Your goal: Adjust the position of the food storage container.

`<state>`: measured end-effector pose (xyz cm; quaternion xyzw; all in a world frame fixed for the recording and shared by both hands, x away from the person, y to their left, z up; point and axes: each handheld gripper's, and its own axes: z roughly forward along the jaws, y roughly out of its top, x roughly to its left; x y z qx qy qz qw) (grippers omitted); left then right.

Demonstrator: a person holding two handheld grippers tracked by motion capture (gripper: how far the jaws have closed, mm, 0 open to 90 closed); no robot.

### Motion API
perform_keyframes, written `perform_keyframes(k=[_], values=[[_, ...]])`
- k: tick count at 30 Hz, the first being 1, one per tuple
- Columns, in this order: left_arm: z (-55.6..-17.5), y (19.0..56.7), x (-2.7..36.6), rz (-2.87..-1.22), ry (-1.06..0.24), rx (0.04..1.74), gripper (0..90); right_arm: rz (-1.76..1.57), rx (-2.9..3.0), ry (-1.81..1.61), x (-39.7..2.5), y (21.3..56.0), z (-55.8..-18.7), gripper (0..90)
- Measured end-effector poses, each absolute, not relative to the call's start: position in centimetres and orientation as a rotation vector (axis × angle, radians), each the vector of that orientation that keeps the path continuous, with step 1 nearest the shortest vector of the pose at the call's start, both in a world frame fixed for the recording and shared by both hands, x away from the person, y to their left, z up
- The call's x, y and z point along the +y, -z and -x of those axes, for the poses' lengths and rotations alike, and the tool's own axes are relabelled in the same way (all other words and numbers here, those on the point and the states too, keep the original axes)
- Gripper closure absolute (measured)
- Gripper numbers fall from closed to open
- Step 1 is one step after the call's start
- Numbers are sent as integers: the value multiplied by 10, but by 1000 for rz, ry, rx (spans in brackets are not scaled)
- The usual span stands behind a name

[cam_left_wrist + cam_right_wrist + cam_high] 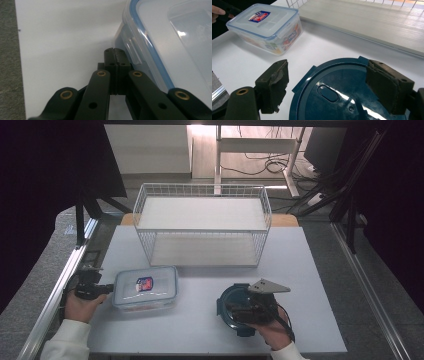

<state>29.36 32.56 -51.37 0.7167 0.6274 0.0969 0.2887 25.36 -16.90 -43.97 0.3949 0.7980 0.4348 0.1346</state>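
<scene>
At five o'clock on the worktop (210, 320) your right gripper (327, 87) hangs over the round tub (241, 307), its jaws spread wide with one pad at each side of the dark blue lid (337, 92), so the tub lies straight below and between them; a drop and a squeeze looks like all that grip needs. At eight o'clock your left gripper (115, 53) has its jaws pressed together on nothing, the tips just beside the clip on the short end of the clear box (145, 287), which lies at three o'clock from that gripper with its long axis running left to right across the worktop. Your left hand (80, 305) is the nearer one to the box, your right hand (272, 332) to the tub. Both sit near the front edge, with the wire rack (202, 222) at twelve o'clock behind them.
</scene>
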Motion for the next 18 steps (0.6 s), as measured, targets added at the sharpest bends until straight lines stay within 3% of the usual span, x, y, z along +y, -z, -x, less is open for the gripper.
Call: perform_keyframes(k=[18], values=[[-312, 514, 304, -1929, -241, 1616, 900, -1147, 2319, -1261, -171, 441, -257, 187]])
